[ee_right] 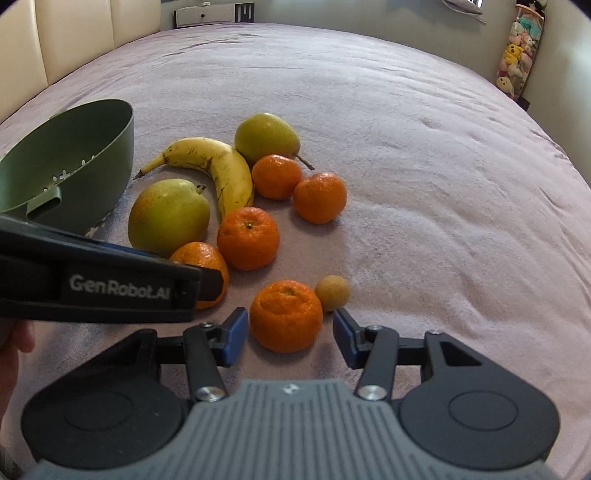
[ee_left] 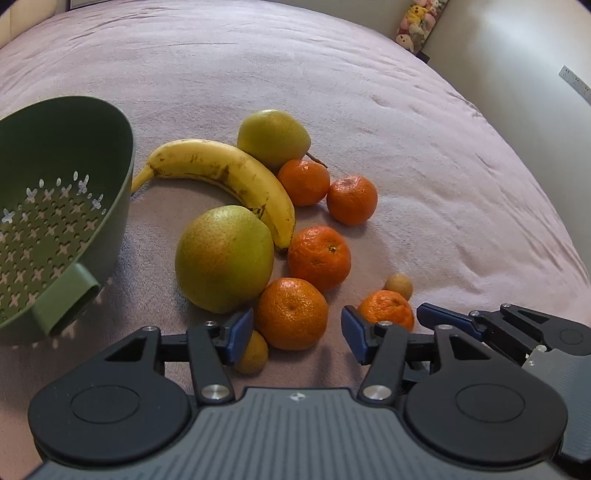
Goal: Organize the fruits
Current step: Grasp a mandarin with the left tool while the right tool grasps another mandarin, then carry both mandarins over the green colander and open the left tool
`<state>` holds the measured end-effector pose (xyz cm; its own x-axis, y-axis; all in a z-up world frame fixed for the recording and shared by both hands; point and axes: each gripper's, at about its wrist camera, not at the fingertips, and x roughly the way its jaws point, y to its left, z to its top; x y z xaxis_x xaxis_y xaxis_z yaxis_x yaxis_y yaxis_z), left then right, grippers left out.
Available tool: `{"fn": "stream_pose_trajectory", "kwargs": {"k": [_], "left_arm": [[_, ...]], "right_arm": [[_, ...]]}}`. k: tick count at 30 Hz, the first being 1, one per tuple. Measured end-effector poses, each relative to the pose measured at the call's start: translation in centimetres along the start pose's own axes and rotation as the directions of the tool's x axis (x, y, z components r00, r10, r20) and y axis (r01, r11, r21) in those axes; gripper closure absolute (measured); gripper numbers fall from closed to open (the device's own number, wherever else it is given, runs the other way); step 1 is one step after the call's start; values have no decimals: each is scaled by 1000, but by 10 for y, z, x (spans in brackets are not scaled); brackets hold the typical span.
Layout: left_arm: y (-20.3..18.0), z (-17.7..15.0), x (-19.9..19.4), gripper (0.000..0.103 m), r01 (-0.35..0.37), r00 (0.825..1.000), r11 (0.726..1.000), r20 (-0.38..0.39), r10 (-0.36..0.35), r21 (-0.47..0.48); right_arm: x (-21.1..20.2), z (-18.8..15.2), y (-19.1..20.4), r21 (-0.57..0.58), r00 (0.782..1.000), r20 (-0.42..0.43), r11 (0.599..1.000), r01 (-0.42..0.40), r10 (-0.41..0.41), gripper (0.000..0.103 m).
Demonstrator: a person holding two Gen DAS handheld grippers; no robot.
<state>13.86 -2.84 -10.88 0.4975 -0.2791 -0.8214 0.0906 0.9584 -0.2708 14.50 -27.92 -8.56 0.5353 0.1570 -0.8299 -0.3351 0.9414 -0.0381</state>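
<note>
Fruit lies on a pink bedspread: a banana (ee_left: 229,177), two green pears (ee_left: 225,258) (ee_left: 273,136), several mandarins and two small brown round fruits (ee_left: 398,286) (ee_left: 253,352). My left gripper (ee_left: 297,330) is open, its blue pads either side of a mandarin (ee_left: 291,314), low over the bedspread. My right gripper (ee_right: 290,336) is open around another mandarin (ee_right: 286,315), with a small brown fruit (ee_right: 331,292) just beyond its right pad. The left gripper's body (ee_right: 96,284) crosses the right wrist view. A green colander (ee_left: 55,206) stands at the left, empty.
The pink bedspread (ee_left: 406,129) stretches far behind and to the right of the fruit. A beige padded headboard (ee_right: 55,33) is at the far left, and stuffed toys (ee_right: 517,55) hang on the wall at the far right.
</note>
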Motion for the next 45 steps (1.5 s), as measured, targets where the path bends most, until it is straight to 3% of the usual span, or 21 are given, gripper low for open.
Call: {"fn": "stream_pose_trajectory", "kwargs": {"k": [7,11,20,35,45], "left_arm": [[-4,2,7,38,-10,1000,1000,-9,11,23],[-7,1,7,51,-42,999,997,0,42,57],[-8,0,-4,53,-36,999,998,34,34,54],[-8,2,-79,54,-42,985,997,170,31,61],[9,15,-128,56,-101,971,994,220,91,35]], "right_arm": [[7,2,-1,21,1000,-13,1000,-20,20,54],[7,2,1,11,1000,-12,1000,-10,10,59],[-2,4,3,-2,1000,10,1000,-17,17,60],[-41,13,27,-108,992,123,993,37,-23,61],[-74,34,62,-270,967,250,963,30,40,61]]}}
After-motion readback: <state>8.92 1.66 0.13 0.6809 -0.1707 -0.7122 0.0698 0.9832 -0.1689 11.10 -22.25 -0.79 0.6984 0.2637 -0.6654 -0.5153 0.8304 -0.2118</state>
